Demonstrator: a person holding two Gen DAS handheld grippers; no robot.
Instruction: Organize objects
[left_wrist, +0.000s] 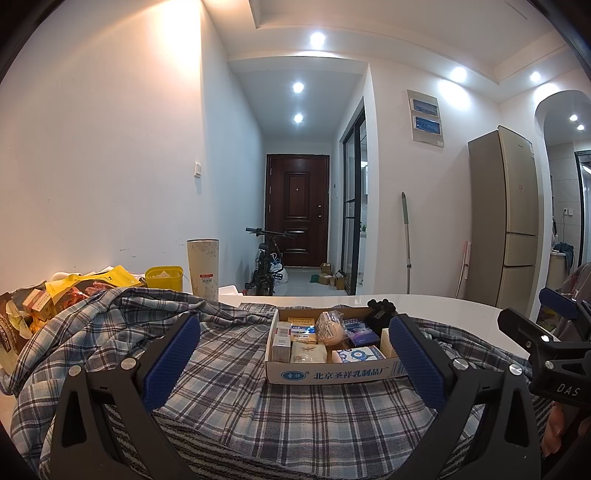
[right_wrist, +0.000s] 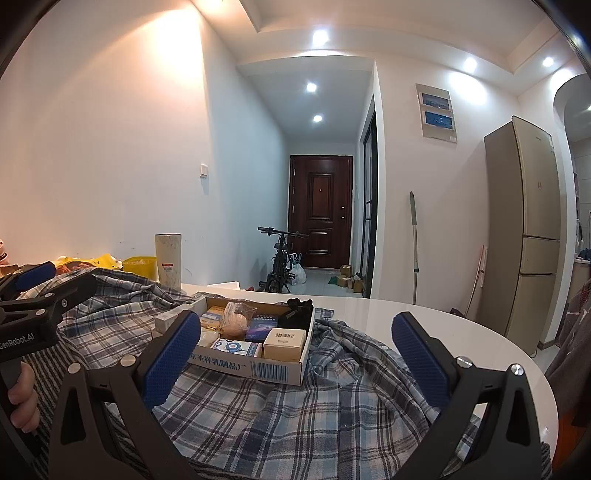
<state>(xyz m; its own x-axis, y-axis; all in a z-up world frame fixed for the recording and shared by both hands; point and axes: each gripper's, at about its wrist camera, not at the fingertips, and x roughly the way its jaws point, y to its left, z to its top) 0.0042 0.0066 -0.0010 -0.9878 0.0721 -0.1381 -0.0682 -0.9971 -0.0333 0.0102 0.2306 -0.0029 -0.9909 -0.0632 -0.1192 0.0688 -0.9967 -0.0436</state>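
A shallow cardboard box (left_wrist: 332, 373) (right_wrist: 251, 365) sits on a blue-grey plaid shirt (left_wrist: 221, 369) (right_wrist: 295, 417) spread over the white table (right_wrist: 369, 310). The box holds several small cartons, a bagged round beige item (left_wrist: 328, 326) (right_wrist: 236, 319) and a black object (right_wrist: 297, 314). My left gripper (left_wrist: 293, 322) hovers open just short of the box, its blue pads either side of it with nothing between them. My right gripper (right_wrist: 295, 319) is also open and empty, facing the box's right half. Each gripper shows at the edge of the other's view.
A tall beige tumbler (left_wrist: 203, 266) (right_wrist: 168, 258), a yellow tub (left_wrist: 164, 277) and a heap of snack packets (left_wrist: 37, 302) stand at the back left. A grey striped cloth (left_wrist: 207, 443) lies under the shirt. The table's rounded edge (right_wrist: 517, 354) drops off at the right.
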